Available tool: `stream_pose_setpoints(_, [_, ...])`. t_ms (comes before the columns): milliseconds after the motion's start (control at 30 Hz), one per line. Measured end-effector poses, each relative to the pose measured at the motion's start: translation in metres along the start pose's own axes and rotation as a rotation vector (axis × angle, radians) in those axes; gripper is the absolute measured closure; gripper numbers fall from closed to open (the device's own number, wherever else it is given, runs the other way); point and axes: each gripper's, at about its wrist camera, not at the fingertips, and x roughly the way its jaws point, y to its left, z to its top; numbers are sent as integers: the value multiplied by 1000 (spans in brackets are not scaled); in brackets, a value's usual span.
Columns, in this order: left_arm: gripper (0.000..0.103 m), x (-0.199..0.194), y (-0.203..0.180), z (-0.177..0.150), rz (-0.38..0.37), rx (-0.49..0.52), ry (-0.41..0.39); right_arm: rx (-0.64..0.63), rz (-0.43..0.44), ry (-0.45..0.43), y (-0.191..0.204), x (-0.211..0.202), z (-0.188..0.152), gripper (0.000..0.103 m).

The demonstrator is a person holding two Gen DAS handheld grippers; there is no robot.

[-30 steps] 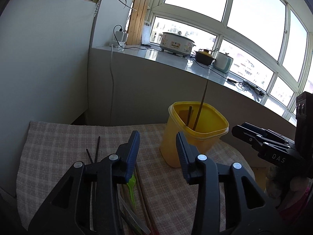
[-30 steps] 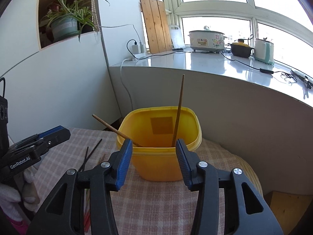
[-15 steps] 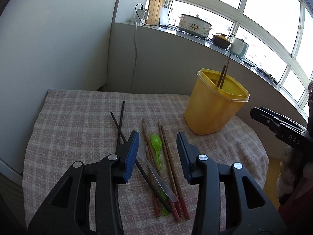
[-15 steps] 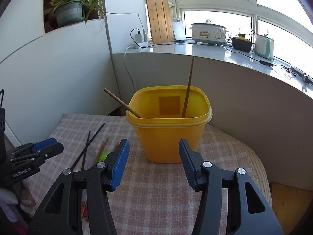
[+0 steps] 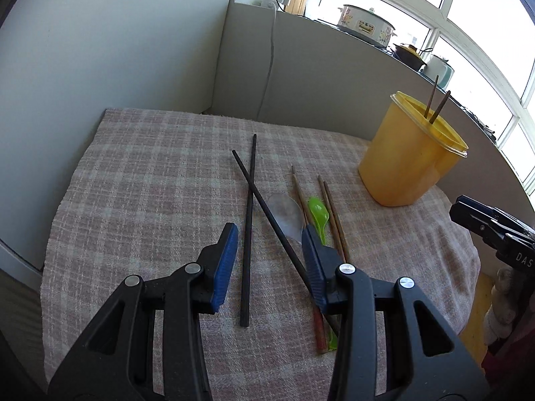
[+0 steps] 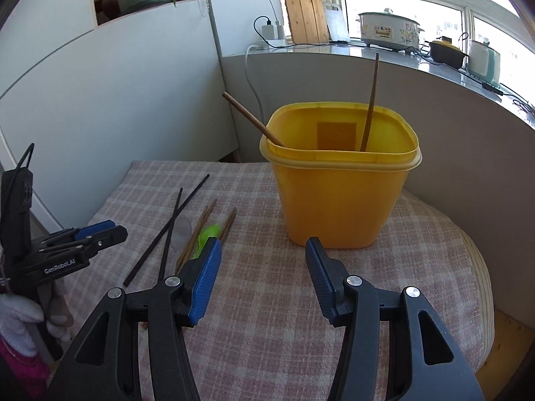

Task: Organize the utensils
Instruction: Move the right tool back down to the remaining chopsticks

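While both tools gape empty, left tool (image 5: 269, 245) hangs over crossed black chopsticks (image 5: 248, 220) mid-bench | brown chopsticks (image 5: 331, 210), green spoon (image 5: 319, 214), clear spoon (image 5: 286, 212) just beside | yellow bin (image 6: 337, 180) at far right corner before right tool (image 6: 262, 274) | left view has dipped, more utensils visible than earlier.

A yellow tub (image 6: 337, 193) stands on pink-and-white checked cloth (image 5: 150, 200) (black chopsticks (image 5: 249, 220), green spoon (image 5: 317, 214) nearby).
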Motion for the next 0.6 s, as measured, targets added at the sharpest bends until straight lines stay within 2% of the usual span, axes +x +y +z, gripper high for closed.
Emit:
stream_pose_setpoints(167, [63, 13, 8, -4, 2, -12, 35, 27, 53, 79, 2, 21, -9, 52])
stream_pose_setpoints(433, [63, 29, 18, -5, 17, -21, 66, 7, 83, 147, 17, 43, -20, 52])
stream_pose_setpoints(600, [63, 38, 14, -3, 5, -7, 78, -2, 96, 185, 26, 57, -24, 58])
